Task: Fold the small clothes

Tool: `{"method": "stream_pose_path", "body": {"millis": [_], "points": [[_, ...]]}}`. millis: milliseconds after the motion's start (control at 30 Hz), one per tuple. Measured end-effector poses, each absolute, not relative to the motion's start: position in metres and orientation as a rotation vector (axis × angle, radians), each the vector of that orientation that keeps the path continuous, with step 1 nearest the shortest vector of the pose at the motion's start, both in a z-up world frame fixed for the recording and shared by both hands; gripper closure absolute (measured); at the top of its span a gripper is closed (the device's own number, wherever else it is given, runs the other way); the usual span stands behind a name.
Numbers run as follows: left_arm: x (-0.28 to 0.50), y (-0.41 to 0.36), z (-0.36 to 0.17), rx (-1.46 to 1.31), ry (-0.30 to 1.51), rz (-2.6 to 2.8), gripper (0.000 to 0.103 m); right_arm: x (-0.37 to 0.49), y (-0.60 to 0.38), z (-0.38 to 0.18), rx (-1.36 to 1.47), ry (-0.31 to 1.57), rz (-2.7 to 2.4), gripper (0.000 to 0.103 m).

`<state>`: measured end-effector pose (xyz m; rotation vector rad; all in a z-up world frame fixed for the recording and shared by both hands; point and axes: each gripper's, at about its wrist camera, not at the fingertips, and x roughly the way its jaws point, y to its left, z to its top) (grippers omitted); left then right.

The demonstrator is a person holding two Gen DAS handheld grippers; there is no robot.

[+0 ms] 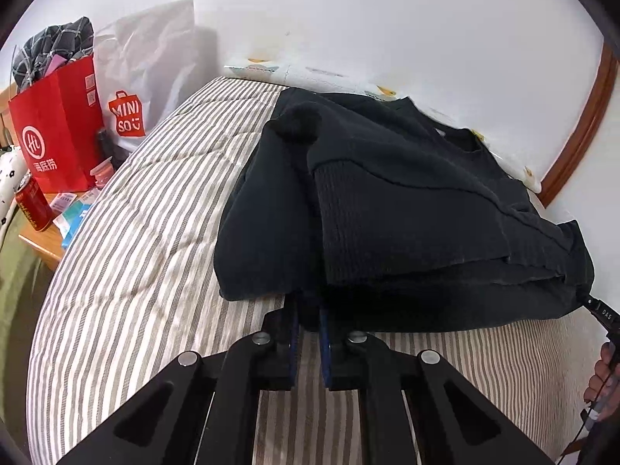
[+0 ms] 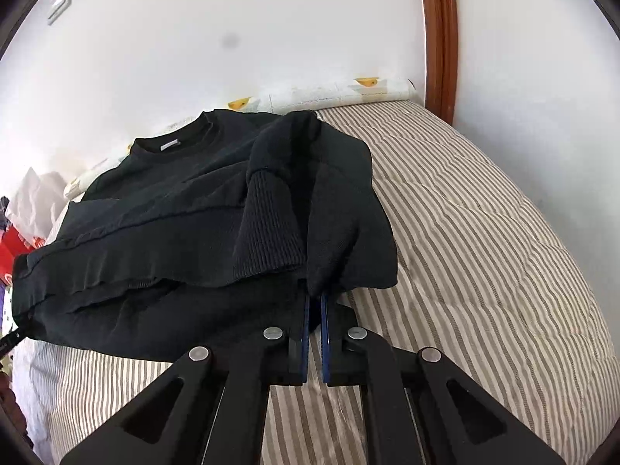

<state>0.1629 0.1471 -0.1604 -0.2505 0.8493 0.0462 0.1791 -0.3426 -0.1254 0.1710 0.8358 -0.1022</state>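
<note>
Black sweatshirt [image 1: 407, 201] lies on the striped quilt [image 1: 147, 240] of the bed, partly folded, both sleeves crossed over the body, ribbed cuffs [image 1: 348, 224] draped toward the near hem. Neckline with a white label [image 2: 170, 146] points at the far wall. Near edge of the garment is lifted off the quilt at 2 corners.

Left gripper [image 1: 308, 317] clenched on the sweatshirt's near hem, blue-padded fingers [image 1: 293, 333] nearly together with black fabric pinched between them. Right gripper [image 2: 314, 310] likewise grasping the hem at the other near corner, pads [image 2: 324, 333] close with cloth wedged in the gap. Tip of the other gripper shows at the frame edge in each wrist view, at the far corner of the hem.

Left of the bed, a wooden side table [image 1: 42, 244] carries a red paper bag [image 1: 58, 131] stuffed with plaid cloth [image 1: 54, 50], a white MINISO bag [image 1: 143, 77], a red drink can [image 1: 33, 203], small packets. A rolled printed sheet [image 2: 341, 93] runs along the wall at the bed's far edge. Brown wooden door frame [image 2: 441, 38] stands right of the bed. A light switch [image 2: 60, 2] sits high on the white wall.
</note>
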Motion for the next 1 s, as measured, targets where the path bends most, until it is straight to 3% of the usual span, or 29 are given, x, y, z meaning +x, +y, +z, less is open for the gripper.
{"method": "stream_pose_path", "body": {"millis": [667, 767, 833, 900, 1000], "points": [[0.075, 0.147, -0.152, -0.241, 0.776, 0.041, 0.099, 0.111, -0.328, -0.13, 0.092, 0.902, -0.119, 0.095], [0.07, 0.152, -0.15, -0.241, 0.766, 0.004, 0.098, 0.102, -0.331, -0.124, 0.097, 0.906, -0.122, 0.08], [0.07, 0.155, -0.151, -0.25, 0.774, -0.008, 0.089, 0.092, -0.334, -0.114, 0.115, 0.871, -0.132, 0.058], [0.071, 0.156, -0.15, -0.269, 0.776, -0.02, 0.083, 0.084, -0.337, -0.103, 0.124, 0.832, -0.152, 0.053], [0.072, 0.155, -0.146, -0.294, 0.763, -0.038, 0.076, 0.081, -0.334, -0.091, 0.098, 0.797, -0.151, 0.053]]}}
